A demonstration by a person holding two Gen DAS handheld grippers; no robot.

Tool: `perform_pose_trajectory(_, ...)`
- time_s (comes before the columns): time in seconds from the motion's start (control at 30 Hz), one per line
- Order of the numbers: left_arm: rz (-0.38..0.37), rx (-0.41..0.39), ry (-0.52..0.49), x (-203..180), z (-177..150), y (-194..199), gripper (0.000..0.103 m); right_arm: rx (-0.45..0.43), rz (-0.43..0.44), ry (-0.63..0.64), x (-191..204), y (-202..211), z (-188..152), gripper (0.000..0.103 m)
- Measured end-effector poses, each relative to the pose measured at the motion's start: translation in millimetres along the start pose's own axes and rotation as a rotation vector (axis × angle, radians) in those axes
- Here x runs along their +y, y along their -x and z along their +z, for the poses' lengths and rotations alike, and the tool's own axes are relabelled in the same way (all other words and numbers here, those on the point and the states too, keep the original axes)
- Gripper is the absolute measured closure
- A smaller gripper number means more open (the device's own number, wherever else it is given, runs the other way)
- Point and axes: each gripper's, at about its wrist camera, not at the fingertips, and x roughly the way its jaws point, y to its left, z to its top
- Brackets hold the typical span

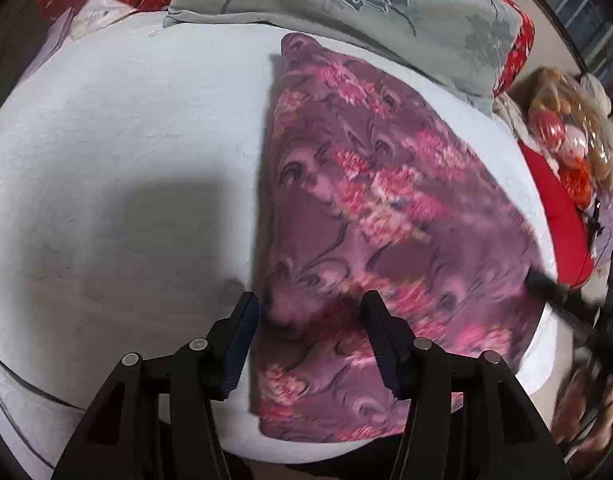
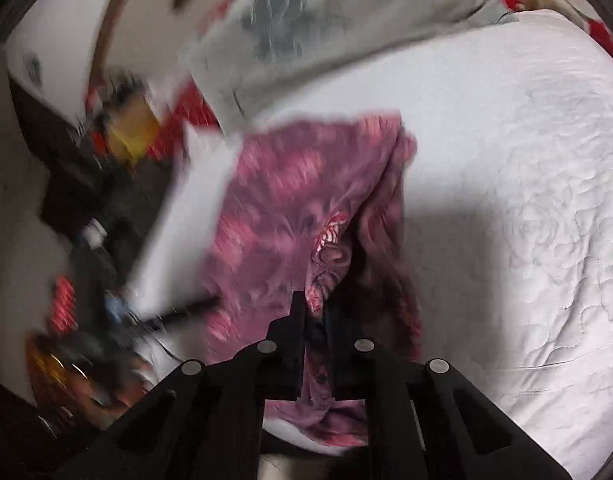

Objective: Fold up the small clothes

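A: Where is the purple floral garment (image 1: 370, 208) seen?

B: It is spread on the white bed cover (image 1: 126, 128), toward the right side in the left wrist view, with one corner lying near the grey floral pillow (image 1: 346, 4). Its lower right part is smeared by motion blur.

A: How are the jaws of the left gripper (image 1: 310, 304) held?

B: They are held wide apart over the near edge of the cloth; nothing is clamped between them.

A: And the right gripper (image 2: 312, 304)?

B: Its jaws are drawn nearly together, and a fold of the purple floral garment (image 2: 306, 184) is pinched between them, with cloth bunched around the tips. The exact contact is hidden by the fabric.

A: What cannot be made out?

B: The left half of the right wrist view is badly blurred; the clutter there cannot be identified. A thin dark bar (image 2: 186, 308) is glimpsed there, and the right gripper (image 1: 562, 296) is cut off at the edge of the left wrist view
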Motion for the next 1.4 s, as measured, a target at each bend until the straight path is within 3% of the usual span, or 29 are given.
perform_pose_trajectory(0.07,0.022,0.028,-0.004,1.8,-4.0,-4.7,0.046,0.026,-0.090,-0.031,-16.0,-6.1,2.6,0.095)
perform_pose_trajectory(0.13,0.008,0.042,0.007,4.6,-8.1,-3.2,0.046,0.091,-0.069,-0.083,-25.2,-15.6,-4.8,0.092)
perform_pose_trajectory(0.23,0.002,0.033,0.004,5.8,-13.5,1.4,0.046,0.062,-0.034,-0.053,-10.2,-1.2,-16.6,0.079)
perform_pose_trajectory(0.27,0.006,0.038,-0.001,5.0,-14.8,0.7,0.046,0.063,-0.011,-0.050,-6.4,1.4,-20.3,0.059)
perform_pose_trajectory(0.33,0.010,0.051,0.001,3.5,-17.2,-2.4,0.046,0.087,-0.021,-0.043,-2.4,-5.9,-27.2,0.044)
perform_pose_trajectory(0.37,0.008,0.057,0.008,3.3,-18.9,-3.0,0.046,0.111,-0.071,-0.023,-0.3,-13.1,-31.1,0.050)
perform_pose_trajectory(0.4,0.007,0.057,0.008,3.0,-19.8,-3.5,0.046,0.139,-0.100,0.003,1.9,-19.2,-36.1,0.084)
perform_pose_trajectory(0.43,0.014,0.057,0.004,2.7,-21.1,-4.0,0.046,0.180,-0.110,0.041,5.5,-25.3,-39.1,0.099)
perform_pose_trajectory(0.47,0.021,0.059,-0.003,4.5,-20.5,-6.0,0.046,0.189,-0.097,0.046,6.0,-22.4,-41.5,0.099)
perform_pose_trajectory(0.57,0.024,0.061,-0.008,7.4,-23.8,-9.9,0.043,0.099,-0.033,-0.020,-4.0,-3.3,-36.4,0.100)
perform_pose_trajectory(0.63,0.019,0.065,-0.007,9.1,-24.8,-10.2,0.043,0.117,-0.125,-0.059,-22.7,-6.3,-34.1,0.099)
perform_pose_trajectory(0.7,0.001,0.078,-0.003,9.3,-23.2,-3.2,0.049,0.181,-0.133,-0.111,-36.1,-18.6,-34.6,0.097)
perform_pose_trajectory(0.73,-0.025,0.072,0.004,11.2,-21.8,2.7,0.049,0.169,-0.132,-0.115,-33.1,-15.8,-31.6,0.093)
perform_pose_trajectory(0.77,-0.075,0.038,0.017,12.1,-16.4,14.6,0.049,0.125,-0.125,-0.097,-23.4,-8.3,-24.3,0.092)
perform_pose_trajectory(0.83,-0.100,-0.022,0.028,9.9,-2.7,29.1,0.046,0.041,-0.078,-0.057,-5.9,1.9,-9.4,0.088)
perform_pose_trajectory(0.9,-0.093,-0.052,0.019,5.9,11.7,32.8,0.043,-0.034,-0.053,-0.011,11.4,6.7,10.0,0.079)
perform_pose_trajectory(1.0,-0.051,-0.050,0.020,2.7,27.4,17.5,0.043,-0.084,-0.068,0.053,25.0,-7.6,29.4,0.079)
perform_pose_trajectory(1.07,-0.004,0.005,0.024,2.9,29.9,-9.3,0.043,-0.083,-0.115,0.065,19.5,-22.4,30.1,0.081)
perform_pose_trajectory(1.1,0.009,0.033,0.023,4.7,29.6,-20.1,0.040,-0.034,-0.191,0.090,13.5,-41.5,28.7,0.083)
perform_pose_trajectory(1.17,-0.017,0.055,0.053,10.2,32.3,-27.5,0.042,0.095,-0.302,0.111,-6.2,-63.1,12.6,0.072)
perform_pose_trajectory(1.27,-0.074,-0.017,0.064,10.2,47.9,-9.8,0.045,0.033,-0.279,0.098,-1.4,-47.0,22.5,0.069)
perform_pose_trajectory(1.33,-0.063,-0.052,0.047,3.3,67.3,-7.7,0.045,-0.069,-0.223,0.118,13.1,-34.0,41.8,0.067)
perform_pose_trajectory(1.4,-0.029,-0.070,0.028,-2.4,88.0,-12.6,0.044,-0.105,-0.198,0.121,21.9,-36.7,61.3,0.067)
